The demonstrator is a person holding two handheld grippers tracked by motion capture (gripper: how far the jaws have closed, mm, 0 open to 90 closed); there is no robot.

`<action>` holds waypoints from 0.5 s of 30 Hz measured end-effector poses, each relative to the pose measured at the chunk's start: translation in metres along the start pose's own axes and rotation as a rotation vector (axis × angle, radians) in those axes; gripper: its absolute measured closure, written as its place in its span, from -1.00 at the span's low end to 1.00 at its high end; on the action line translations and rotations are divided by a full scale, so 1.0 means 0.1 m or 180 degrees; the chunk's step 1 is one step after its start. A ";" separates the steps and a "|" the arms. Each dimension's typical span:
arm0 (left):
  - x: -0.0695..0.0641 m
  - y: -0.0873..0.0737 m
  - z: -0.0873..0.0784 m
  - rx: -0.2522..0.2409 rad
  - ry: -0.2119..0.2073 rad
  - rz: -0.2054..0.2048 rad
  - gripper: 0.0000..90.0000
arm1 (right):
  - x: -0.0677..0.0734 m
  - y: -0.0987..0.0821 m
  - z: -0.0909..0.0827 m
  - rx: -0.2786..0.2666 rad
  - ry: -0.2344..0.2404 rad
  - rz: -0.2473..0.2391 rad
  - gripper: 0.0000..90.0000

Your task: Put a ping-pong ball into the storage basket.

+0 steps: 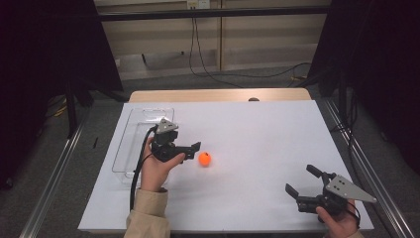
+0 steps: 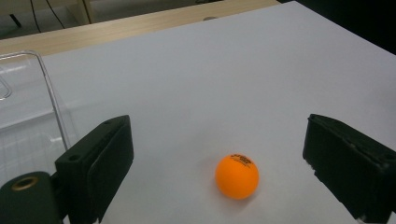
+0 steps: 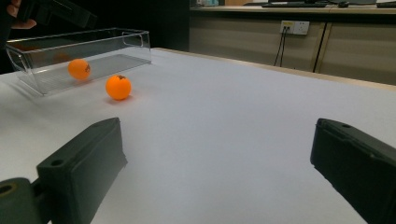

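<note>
The left hand-held gripper (image 1: 190, 151) is held low and level over the white counter (image 1: 257, 148), jaws spread wide, gripping nothing. The small orange plastic ball (image 1: 204, 158) lies on the counter just ahead, between the jaw lines, touching neither. The clear plastic tray (image 1: 130, 130) stands beside the left wrist near the counter's left edge. The right hand-held gripper (image 1: 302, 181) rests open near the front right corner, with open counter between.

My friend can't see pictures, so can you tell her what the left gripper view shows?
An orange ball sits on a white table, between the wide-open black jaws of the left gripper but touching neither. A clear plastic bin stands at the left, with a wooden table edge beyond.
</note>
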State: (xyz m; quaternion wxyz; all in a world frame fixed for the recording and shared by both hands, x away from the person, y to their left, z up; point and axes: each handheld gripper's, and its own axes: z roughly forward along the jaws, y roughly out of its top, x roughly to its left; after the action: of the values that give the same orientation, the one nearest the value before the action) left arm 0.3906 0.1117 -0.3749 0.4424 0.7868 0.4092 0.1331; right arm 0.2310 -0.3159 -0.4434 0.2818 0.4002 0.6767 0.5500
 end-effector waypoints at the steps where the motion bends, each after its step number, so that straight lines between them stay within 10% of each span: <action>1: 0.00 0.00 0.01 -0.0002 -0.0007 0.0004 -0.81 | 0.00 0.00 0.00 -0.0002 0.0001 -0.0005 -0.94; 15: -0.07 -0.01 0.09 0.0024 -0.0040 0.0071 -0.81 | 0.00 0.00 0.00 -0.0002 -0.0002 -0.0006 -0.94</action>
State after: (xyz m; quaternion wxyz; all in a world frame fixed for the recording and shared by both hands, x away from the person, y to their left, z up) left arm 0.3908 0.1016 -0.3794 0.4405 0.7938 0.3982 0.1316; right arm 0.2310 -0.3162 -0.4434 0.2827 0.3997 0.6768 0.5498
